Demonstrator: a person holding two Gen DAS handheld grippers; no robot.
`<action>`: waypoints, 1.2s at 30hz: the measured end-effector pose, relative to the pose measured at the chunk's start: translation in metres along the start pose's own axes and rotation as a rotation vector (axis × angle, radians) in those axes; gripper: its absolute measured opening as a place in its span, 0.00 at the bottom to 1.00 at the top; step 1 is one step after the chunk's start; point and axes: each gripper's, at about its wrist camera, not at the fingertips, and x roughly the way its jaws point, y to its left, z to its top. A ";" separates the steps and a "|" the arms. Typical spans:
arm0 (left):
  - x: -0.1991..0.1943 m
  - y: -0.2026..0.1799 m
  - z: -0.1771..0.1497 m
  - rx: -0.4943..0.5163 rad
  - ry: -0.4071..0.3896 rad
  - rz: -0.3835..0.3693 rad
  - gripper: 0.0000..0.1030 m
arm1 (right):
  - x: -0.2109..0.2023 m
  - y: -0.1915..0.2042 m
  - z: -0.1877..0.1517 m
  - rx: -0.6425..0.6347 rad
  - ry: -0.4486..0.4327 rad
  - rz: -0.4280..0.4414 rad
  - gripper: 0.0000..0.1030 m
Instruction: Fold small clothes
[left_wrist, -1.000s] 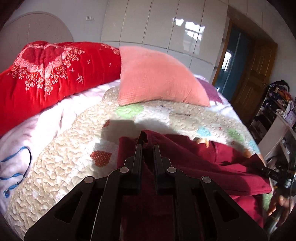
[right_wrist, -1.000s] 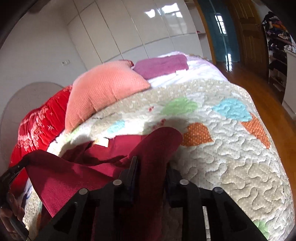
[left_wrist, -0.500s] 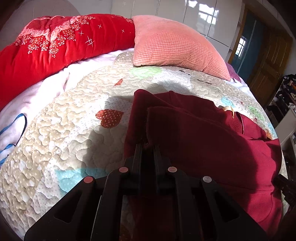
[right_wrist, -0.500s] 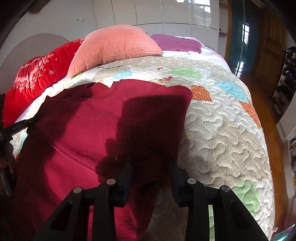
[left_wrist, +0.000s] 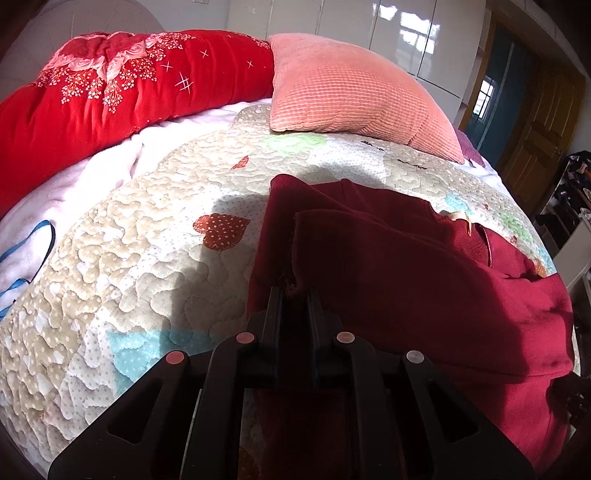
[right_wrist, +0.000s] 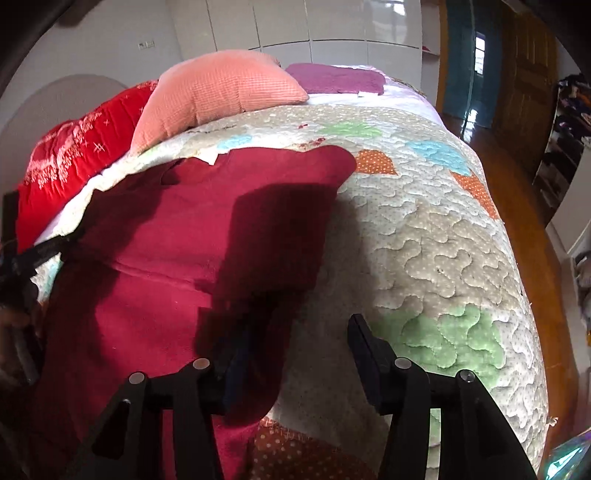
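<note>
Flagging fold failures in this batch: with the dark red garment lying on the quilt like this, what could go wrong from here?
1. The left claw pinches only a thin edge of the dark red garment; a pull could slip it free.
2. The right claw has just been opening, with the garment's right edge still between its fingers, so the folded layer may shift.
3. The fabric near the cream label lies bunched, so creases could be folded in.

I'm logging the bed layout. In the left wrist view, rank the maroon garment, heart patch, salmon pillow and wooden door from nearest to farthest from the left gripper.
1. maroon garment, pinched in the left gripper
2. heart patch, ahead-left
3. salmon pillow, beyond
4. wooden door, far right
</note>
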 end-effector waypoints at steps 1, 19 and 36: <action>0.000 0.001 0.000 -0.004 -0.001 -0.003 0.11 | 0.001 -0.002 0.004 0.027 -0.026 0.016 0.29; -0.026 0.013 0.007 -0.059 -0.033 -0.080 0.29 | -0.053 -0.045 0.023 0.213 -0.174 0.035 0.44; 0.010 -0.025 0.005 0.043 0.059 -0.028 0.62 | 0.028 -0.047 0.079 0.123 -0.093 -0.055 0.14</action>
